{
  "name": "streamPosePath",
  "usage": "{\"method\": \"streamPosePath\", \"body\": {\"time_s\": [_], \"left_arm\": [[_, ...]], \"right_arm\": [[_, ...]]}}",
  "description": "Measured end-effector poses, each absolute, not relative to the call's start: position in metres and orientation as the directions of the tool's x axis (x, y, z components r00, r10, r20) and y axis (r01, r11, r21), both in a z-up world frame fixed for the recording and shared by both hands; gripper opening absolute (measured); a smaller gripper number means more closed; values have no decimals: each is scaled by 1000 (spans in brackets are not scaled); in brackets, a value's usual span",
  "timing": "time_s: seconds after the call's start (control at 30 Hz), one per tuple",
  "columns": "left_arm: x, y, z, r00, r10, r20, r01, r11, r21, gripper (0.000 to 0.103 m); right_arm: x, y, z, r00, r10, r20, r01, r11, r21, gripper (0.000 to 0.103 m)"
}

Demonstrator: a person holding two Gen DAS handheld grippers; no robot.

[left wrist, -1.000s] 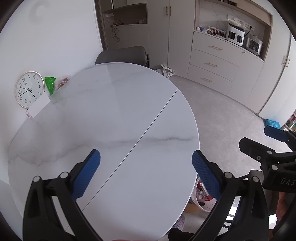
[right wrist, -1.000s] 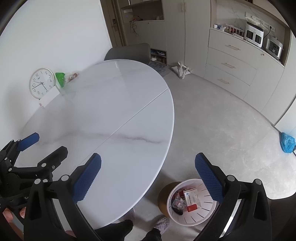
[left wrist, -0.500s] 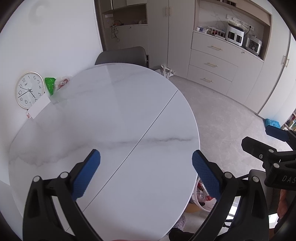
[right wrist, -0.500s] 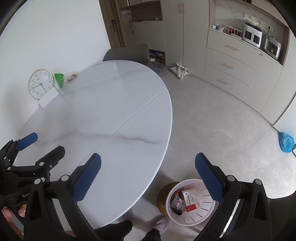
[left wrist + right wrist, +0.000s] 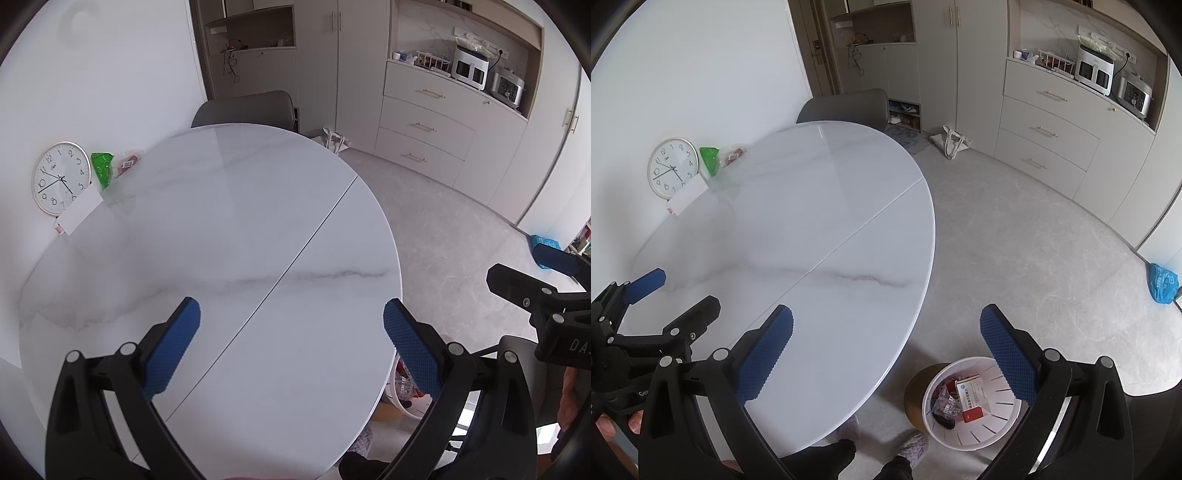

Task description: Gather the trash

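A white slotted trash basket (image 5: pixel 993 424) stands on the floor by the table's near right edge and holds a white box, a red item and other scraps; part of it shows under the table edge in the left wrist view (image 5: pixel 400 400). My left gripper (image 5: pixel 291 347) is open and empty above the near part of the white marble table (image 5: pixel 207 221). It also shows in the right wrist view (image 5: pixel 679 295). My right gripper (image 5: pixel 886 350) is open and empty over the table's right edge and the basket. A green packet (image 5: pixel 101 168) and a red-labelled wrapper (image 5: pixel 129 160) lie at the far left.
A wall clock (image 5: pixel 61 177) and a white card (image 5: pixel 79 212) lean at the table's far left edge. A grey chair (image 5: pixel 245 109) stands behind the table. Cabinets with appliances (image 5: pixel 1108 74) line the right wall. A blue bag (image 5: pixel 1162 282) lies on the floor. Feet (image 5: pixel 912 446) show below.
Almost nothing: both views shift very slightly, and both grippers stay open and empty.
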State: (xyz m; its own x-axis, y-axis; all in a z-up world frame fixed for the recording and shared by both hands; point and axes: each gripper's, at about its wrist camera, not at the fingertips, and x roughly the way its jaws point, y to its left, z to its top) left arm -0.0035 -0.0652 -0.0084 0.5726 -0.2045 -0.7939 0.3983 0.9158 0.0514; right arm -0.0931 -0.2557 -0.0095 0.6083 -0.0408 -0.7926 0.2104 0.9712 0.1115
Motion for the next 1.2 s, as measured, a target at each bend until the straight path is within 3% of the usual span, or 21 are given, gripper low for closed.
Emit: {"method": "streamPosePath", "body": {"time_s": [1.2], "left_arm": [[-8,-67,-6,572,-211,-792,406,913,50,95]], "right_arm": [[-95,-253,-8,616,-43,-787,203,973,106,101]]}}
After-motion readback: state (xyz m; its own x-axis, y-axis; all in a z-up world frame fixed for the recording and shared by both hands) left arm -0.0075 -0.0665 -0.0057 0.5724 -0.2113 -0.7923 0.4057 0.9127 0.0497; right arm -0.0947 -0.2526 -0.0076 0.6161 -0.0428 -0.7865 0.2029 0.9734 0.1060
